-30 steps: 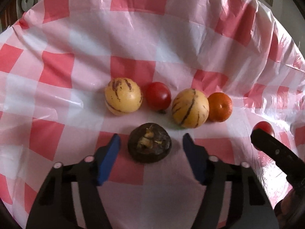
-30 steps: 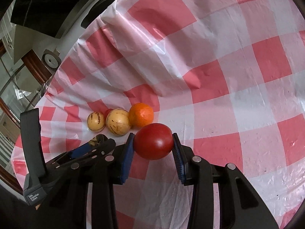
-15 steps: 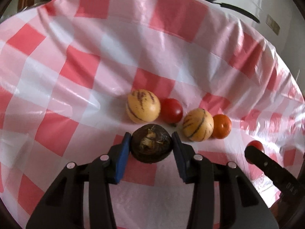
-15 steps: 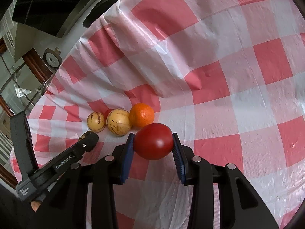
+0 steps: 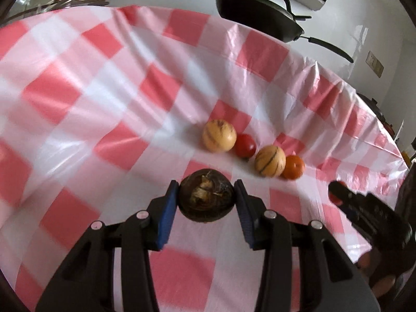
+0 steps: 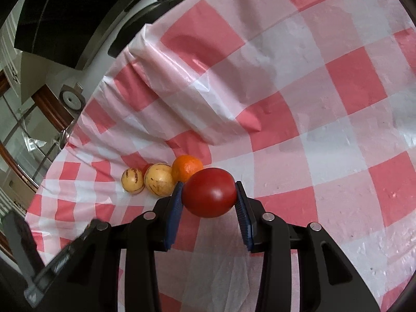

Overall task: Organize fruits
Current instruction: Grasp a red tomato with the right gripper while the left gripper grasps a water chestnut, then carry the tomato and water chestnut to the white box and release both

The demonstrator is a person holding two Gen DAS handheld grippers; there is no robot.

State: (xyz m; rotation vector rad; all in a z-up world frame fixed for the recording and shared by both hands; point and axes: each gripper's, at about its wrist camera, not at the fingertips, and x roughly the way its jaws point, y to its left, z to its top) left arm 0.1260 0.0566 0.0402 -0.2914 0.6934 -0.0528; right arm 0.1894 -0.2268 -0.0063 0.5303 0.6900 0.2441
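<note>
My left gripper (image 5: 207, 200) is clamped on a dark brown, round, wrinkled fruit (image 5: 206, 199), its jaws just closed across the widest part, and holds it near the row of two striped yellow melons (image 5: 219, 139), a small red tomato (image 5: 245, 145) and an orange tangerine (image 5: 293, 167) on the red-and-white checked plastic cloth (image 5: 78, 119). My right gripper (image 6: 208, 195) squeezes a smooth red tomato (image 6: 209, 192) at its middle. I judge the tomato soft and slippery, the dark fruit firmer, so gentle pressure suits both.

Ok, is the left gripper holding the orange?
No, the left gripper is shut on the dark fruit; the orange lies in the row on the cloth.
</note>
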